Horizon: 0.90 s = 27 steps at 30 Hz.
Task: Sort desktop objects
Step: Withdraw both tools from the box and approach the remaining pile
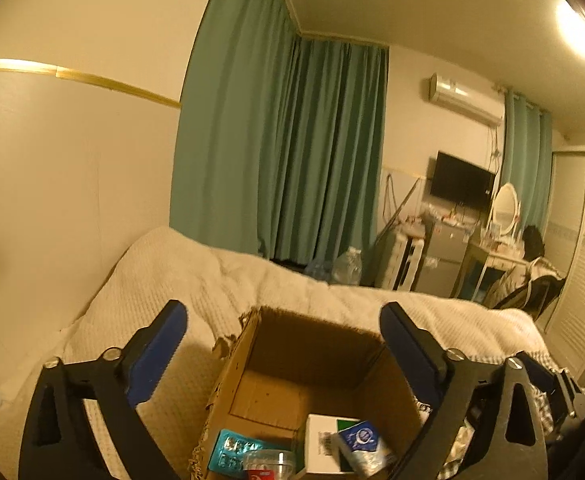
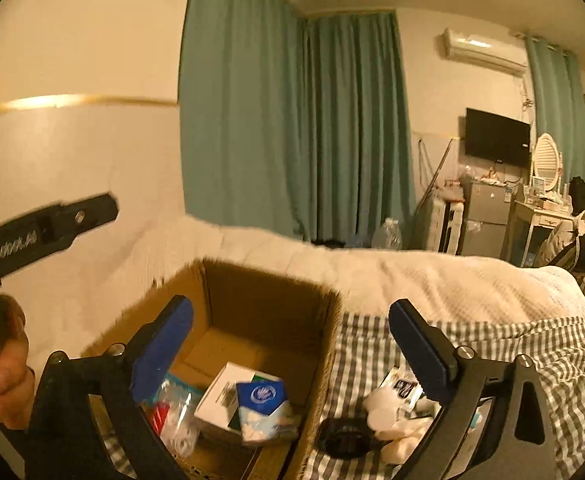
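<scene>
Now left wrist: left gripper [image 1: 283, 314] spread wide, empty, above cardboard box [image 1: 292, 344]; white carton [image 1: 322, 444], tissue pack [image 1: 366, 448] inside, sorted. Right wrist: right gripper [image 2: 290, 314] also released, empty; unsorted black ring [image 2: 342, 438], white items [image 2: 390, 420] right of box on checked cloth [image 2: 532, 344], likely next.

Open cardboard box [image 2: 268, 312] holding a white carton [image 2: 222, 398] and blue tissue pack [image 2: 262, 400]

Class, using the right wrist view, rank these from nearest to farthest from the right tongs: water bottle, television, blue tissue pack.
1. Blue tissue pack, in the cardboard box, low between the fingers.
2. Water bottle, beyond the bed.
3. Television, on the far wall, right.
</scene>
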### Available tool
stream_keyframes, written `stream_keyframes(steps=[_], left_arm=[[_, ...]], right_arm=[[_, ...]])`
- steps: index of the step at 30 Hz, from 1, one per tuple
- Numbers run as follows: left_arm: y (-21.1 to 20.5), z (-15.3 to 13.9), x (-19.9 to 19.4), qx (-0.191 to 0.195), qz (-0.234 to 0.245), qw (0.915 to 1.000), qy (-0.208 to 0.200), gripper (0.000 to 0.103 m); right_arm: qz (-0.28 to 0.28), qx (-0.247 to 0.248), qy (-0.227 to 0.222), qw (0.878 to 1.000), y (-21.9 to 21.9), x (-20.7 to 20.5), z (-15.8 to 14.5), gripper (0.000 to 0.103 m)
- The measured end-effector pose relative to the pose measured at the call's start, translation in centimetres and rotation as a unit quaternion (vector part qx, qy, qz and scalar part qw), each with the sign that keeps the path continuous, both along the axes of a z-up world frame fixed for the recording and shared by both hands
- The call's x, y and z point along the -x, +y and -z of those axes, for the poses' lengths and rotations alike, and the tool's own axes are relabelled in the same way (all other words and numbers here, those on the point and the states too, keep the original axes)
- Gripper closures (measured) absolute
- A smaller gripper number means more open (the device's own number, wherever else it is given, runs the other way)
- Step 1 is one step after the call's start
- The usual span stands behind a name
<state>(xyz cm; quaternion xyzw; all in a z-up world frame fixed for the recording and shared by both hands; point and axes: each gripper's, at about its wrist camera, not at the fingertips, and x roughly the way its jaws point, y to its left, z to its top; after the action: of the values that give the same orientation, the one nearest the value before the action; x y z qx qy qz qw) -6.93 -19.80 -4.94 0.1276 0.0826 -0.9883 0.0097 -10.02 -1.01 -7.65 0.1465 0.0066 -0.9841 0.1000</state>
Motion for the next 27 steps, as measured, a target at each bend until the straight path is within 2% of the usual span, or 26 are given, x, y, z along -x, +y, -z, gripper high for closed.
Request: stream_keyframes(steps=[7,11,20,27], left_arm=[[1.0,-1.8,-2.5,-0.032,0.010,0.9986,0.040,0.000],[2.3,-2.4,-3.2,-0.023,0.019,0.9982,0.052,0.000],[5.6,-2.1,-3.3,-0.004,0.036,0.9979,0.053,0.000],[8.5,-0.9,-2.5,-0.003,0.074,0.9969,0.027,0.000]], right_arm=[[0.016,0.029,0.028,0.999,3.5,-1.9,-2.7,0.000],[0.034,0.022,0.049,0.998,5.1,-3.1,-3.9,0.000],[0.065,0.013,0.070,0.995,8.9,-5.5,-5.5,0.000],[0.089,0.007,0.073,0.993,11.1,-6.6,-5.6,0.000]])
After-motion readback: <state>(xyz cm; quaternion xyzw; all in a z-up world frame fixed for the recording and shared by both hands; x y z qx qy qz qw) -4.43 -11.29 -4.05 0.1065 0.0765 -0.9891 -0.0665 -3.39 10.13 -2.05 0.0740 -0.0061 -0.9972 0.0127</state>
